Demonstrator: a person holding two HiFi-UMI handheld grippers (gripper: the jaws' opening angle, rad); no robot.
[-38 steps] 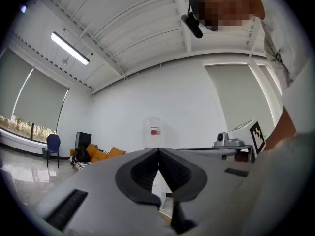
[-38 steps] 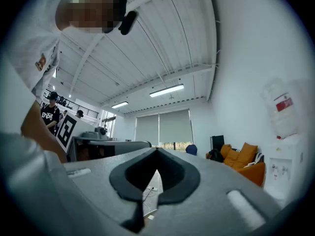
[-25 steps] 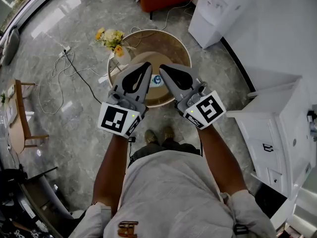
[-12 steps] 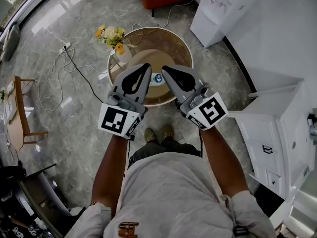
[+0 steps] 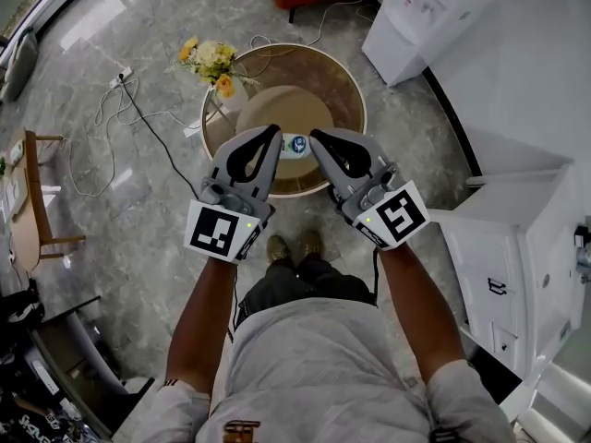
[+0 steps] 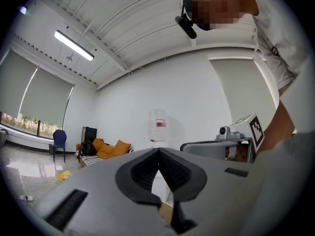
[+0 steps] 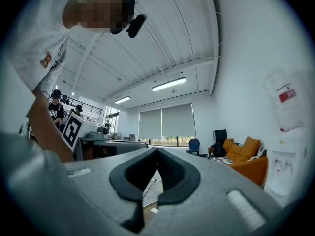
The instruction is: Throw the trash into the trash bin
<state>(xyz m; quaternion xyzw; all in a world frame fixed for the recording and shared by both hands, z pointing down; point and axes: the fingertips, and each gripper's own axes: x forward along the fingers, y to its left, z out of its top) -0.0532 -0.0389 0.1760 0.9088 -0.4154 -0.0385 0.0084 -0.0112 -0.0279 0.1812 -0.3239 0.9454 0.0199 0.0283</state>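
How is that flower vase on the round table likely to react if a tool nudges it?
Probably top-heavy: the flower vase carries a wide yellow bouquet above a narrow white body, so a sideways nudge could tip it. It stands near the rim of the round table, so it might fall off. It is possibly ceramic or glass, hence fragile; too small to tell.

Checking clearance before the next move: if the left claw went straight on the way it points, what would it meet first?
Nothing close. The left claw points level, above the round table. First in line looks to be the water dispenser by the far wall, though depth is unclear.
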